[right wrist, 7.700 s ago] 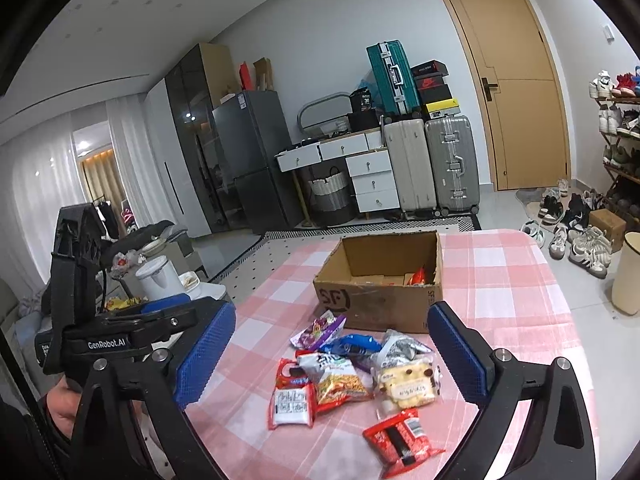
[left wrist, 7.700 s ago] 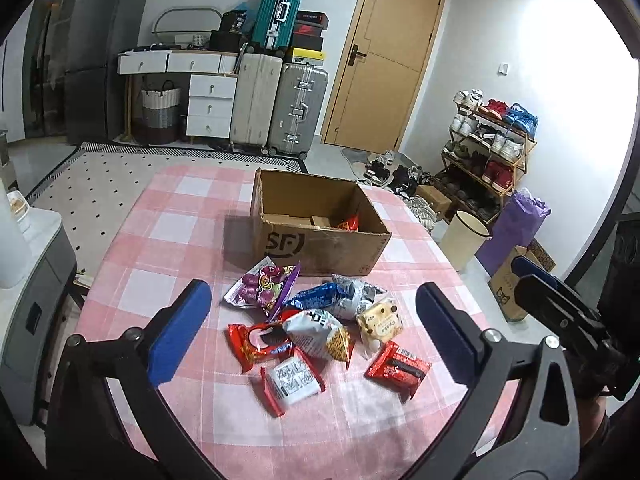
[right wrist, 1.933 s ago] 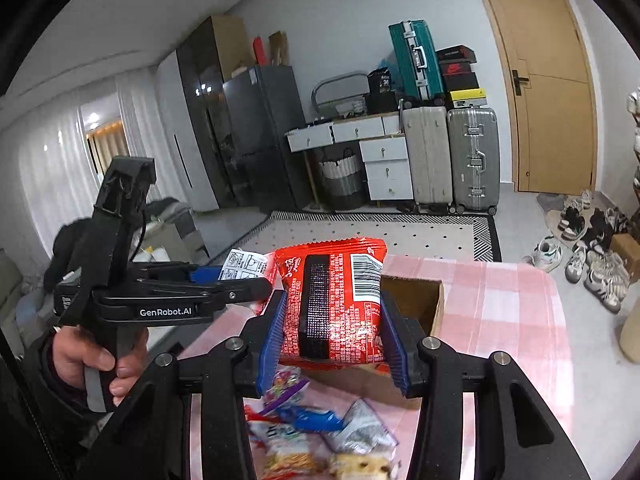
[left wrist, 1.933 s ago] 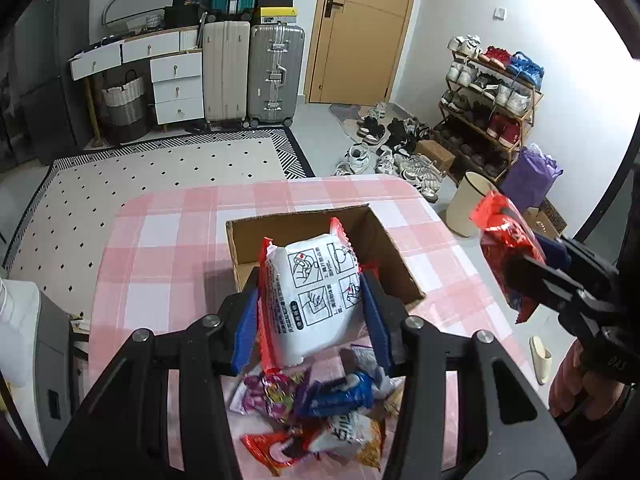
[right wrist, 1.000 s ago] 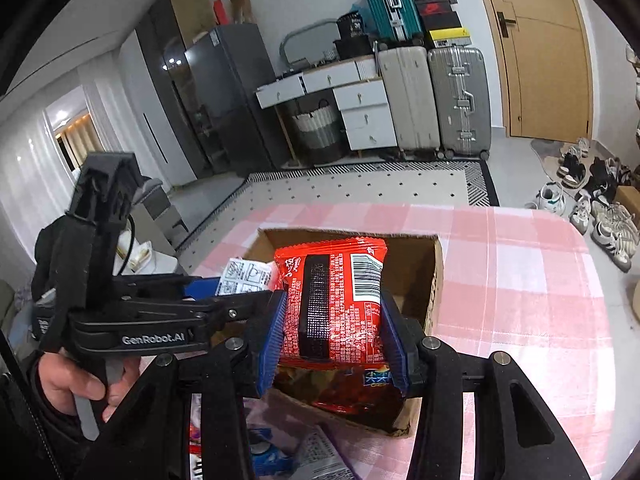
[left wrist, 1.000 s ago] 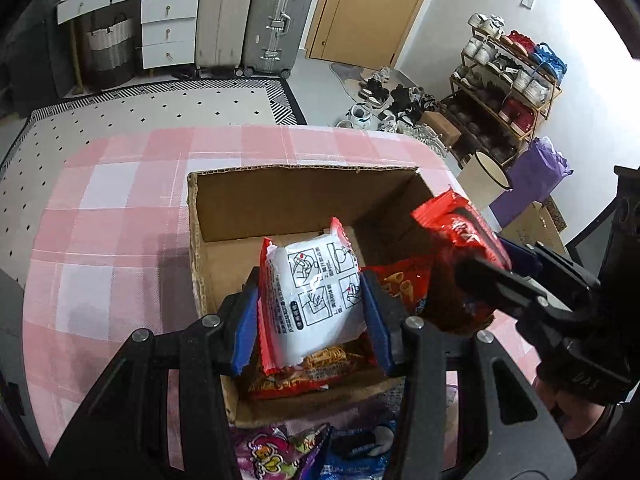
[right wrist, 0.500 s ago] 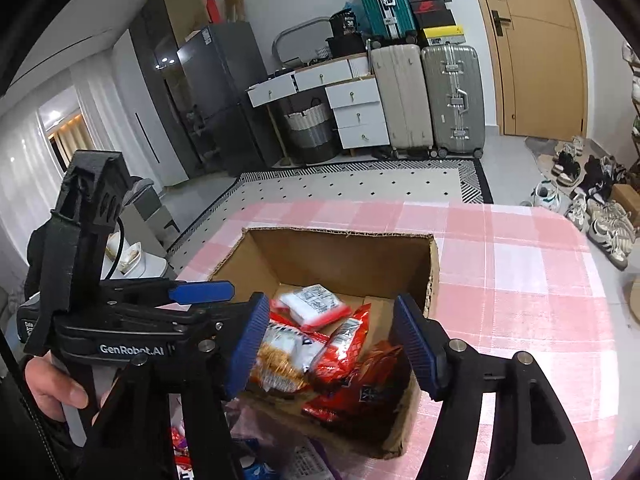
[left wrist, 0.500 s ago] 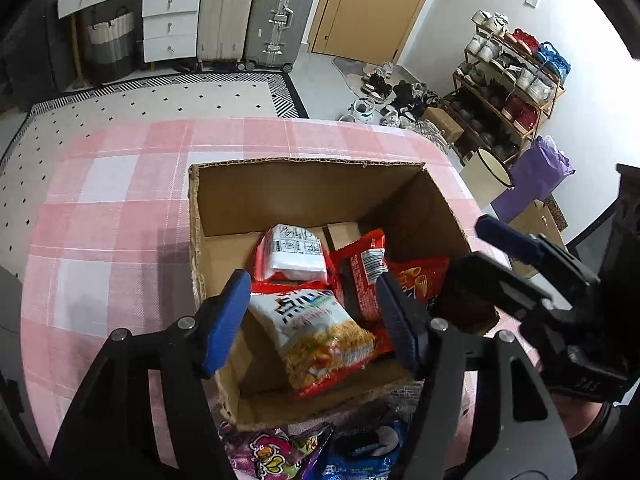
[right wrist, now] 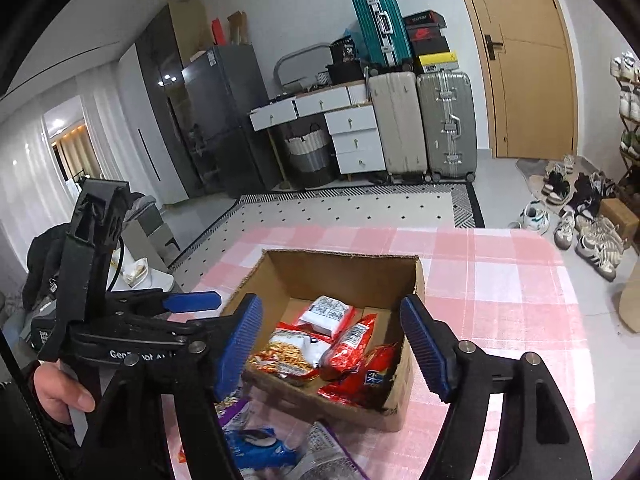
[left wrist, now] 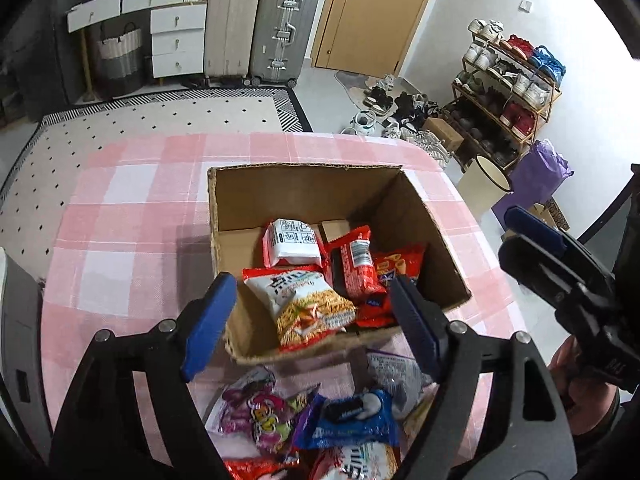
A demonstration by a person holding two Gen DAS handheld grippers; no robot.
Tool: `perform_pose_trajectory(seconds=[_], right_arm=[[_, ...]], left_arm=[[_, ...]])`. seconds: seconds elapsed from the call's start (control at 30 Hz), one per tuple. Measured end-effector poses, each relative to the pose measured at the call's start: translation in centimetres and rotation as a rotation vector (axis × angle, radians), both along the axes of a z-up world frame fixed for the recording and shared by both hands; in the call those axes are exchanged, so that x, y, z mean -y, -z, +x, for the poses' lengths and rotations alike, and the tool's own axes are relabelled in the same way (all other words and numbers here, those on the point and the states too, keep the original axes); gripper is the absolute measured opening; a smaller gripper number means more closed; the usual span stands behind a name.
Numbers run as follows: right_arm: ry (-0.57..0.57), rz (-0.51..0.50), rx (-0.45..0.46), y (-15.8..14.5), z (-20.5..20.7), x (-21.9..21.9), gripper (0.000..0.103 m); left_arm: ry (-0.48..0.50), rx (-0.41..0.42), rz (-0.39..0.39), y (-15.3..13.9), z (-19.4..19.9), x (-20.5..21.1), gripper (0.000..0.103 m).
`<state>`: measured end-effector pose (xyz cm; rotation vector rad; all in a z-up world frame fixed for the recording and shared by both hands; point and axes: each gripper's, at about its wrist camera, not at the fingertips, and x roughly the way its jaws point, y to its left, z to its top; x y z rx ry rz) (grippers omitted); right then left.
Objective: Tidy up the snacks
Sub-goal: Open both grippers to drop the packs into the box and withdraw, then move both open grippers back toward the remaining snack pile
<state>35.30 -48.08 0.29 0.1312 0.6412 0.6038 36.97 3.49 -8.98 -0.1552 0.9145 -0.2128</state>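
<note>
Pink checked cloth covers the table, and on it stands an open cardboard box with several snacks inside. From the left wrist camera the box is seen from above: a white packet lies toward its far wall, a red packet leans beside it, and a noodle snack bag rests against the near wall. The left gripper hangs over the near edge of the box, its blue pads spread wide and holding nothing. This view also shows the loose snacks on the cloth in front of the box, among them a blue packet and a purple packet, and the shoe rack at the right wall.

From the right wrist camera the same box appears lower and from the side. The right gripper is spread apart and empty too. Only this view shows the dark fridge, the suitcases and the hand that carries the left tool
</note>
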Motion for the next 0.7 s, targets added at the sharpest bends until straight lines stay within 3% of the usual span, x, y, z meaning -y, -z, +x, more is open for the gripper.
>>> perform_pose_trajectory(seconds=[0.1, 0.43, 0.7], right_arm=[[0.003, 0.013, 0.022, -0.6, -1.6, 0.3, 0.082], [-0.025, 0.033, 0.084, -3.3, -6.4, 1.2, 0.093], [-0.035, 0.021, 0.141, -5.3, -10.3, 2.5, 0.098]], left_arm=[[-0.005, 0.018, 0.012, -1.0, -1.6, 0.1, 0.079], [-0.002, 0.094, 0.098, -4.3, -7.3, 1.3, 0.084], [-0.018, 0.117, 0.083, -5.9, -10.3, 0.6, 0.086]])
